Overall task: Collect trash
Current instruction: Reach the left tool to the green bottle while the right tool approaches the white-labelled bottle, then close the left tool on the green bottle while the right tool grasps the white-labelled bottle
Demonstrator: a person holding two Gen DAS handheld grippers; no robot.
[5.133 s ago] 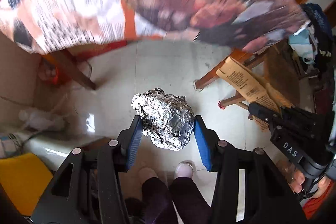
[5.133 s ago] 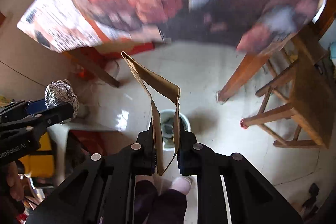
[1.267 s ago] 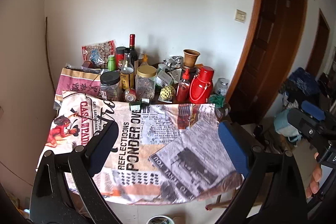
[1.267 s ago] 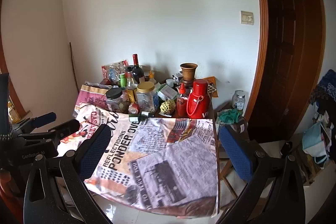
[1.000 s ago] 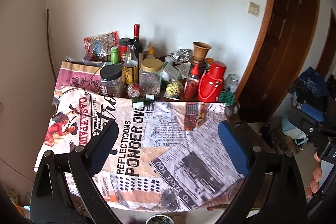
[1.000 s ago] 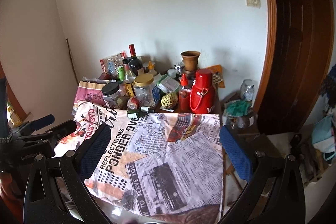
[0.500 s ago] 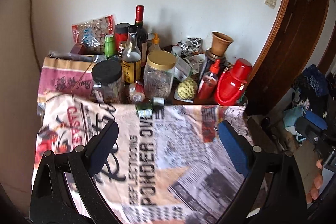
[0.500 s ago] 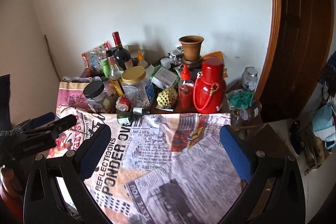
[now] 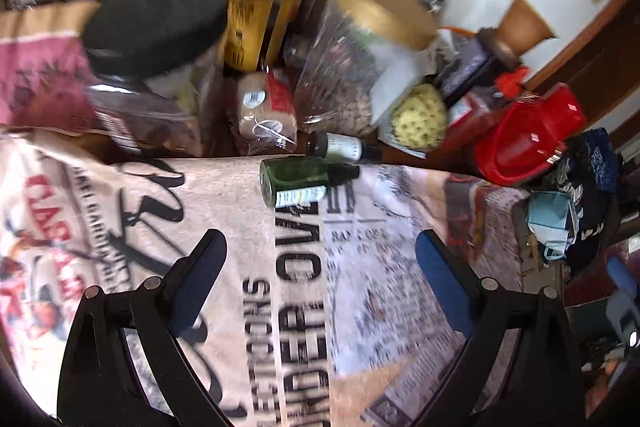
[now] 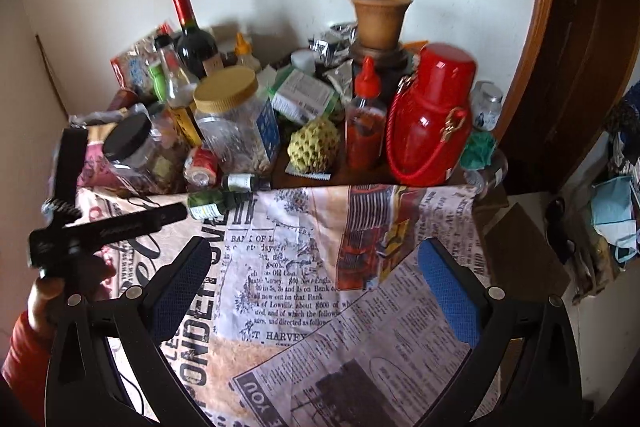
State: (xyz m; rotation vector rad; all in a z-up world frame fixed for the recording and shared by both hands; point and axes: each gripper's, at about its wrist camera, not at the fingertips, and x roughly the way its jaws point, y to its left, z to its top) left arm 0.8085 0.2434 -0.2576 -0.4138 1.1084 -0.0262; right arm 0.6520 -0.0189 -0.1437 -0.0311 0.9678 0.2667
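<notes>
Nothing is held at this moment: the left gripper and the right gripper are both seen with fingers spread wide and empty, so collection is judged unfinished. A small dark green glass bottle with a white label is left lying on its side on the newspaper-print cloth covering the worktop, ahead of the left fingers, apart and roughly centred.
</notes>
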